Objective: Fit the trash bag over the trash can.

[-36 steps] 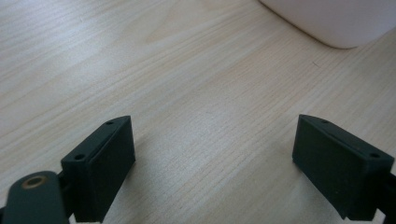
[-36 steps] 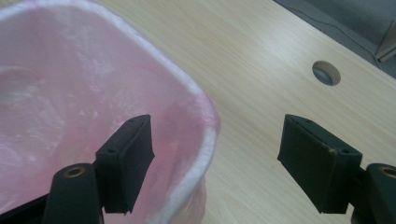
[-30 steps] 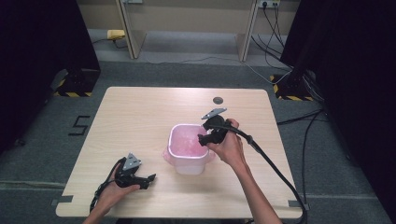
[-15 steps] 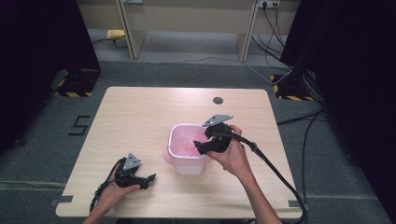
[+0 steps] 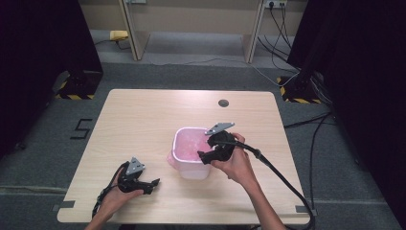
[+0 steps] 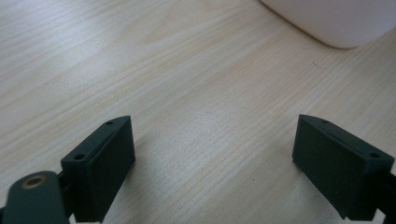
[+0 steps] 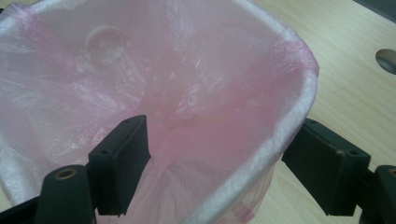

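A small white bin (image 5: 190, 158) lined with a pink bag (image 7: 154, 93) stands a little right of the middle of the wooden table (image 5: 143, 120), nearer the person's edge than the far one. The right gripper (image 5: 210, 155) sits at the bin's right rim; in the right gripper view its jaws straddle that rim, one inside against the crumpled pink film and one outside over the table, and they stand wide apart, having just been opening, with the rim and bag between them but not pinched. The bag's edge is folded over the rim (image 7: 299, 88), and a loose flap of it hangs out at the bin's near left side (image 5: 171, 160). The left gripper (image 5: 152, 183) rests low on the table near the front left, well apart from the bin, its jaws spread with only bare wood between them; in the left gripper view the bin's white base (image 6: 336, 21) shows at the top right, with open table lying between. A dark round hole (image 5: 223, 102) sits in the tabletop beyond the bin, near the far edge. The right gripper's black cable (image 5: 282, 179) trails back across the table's right front corner. Beyond the table lie grey carpet, floor cables, and a yellow object (image 5: 118, 34) by the far wall.
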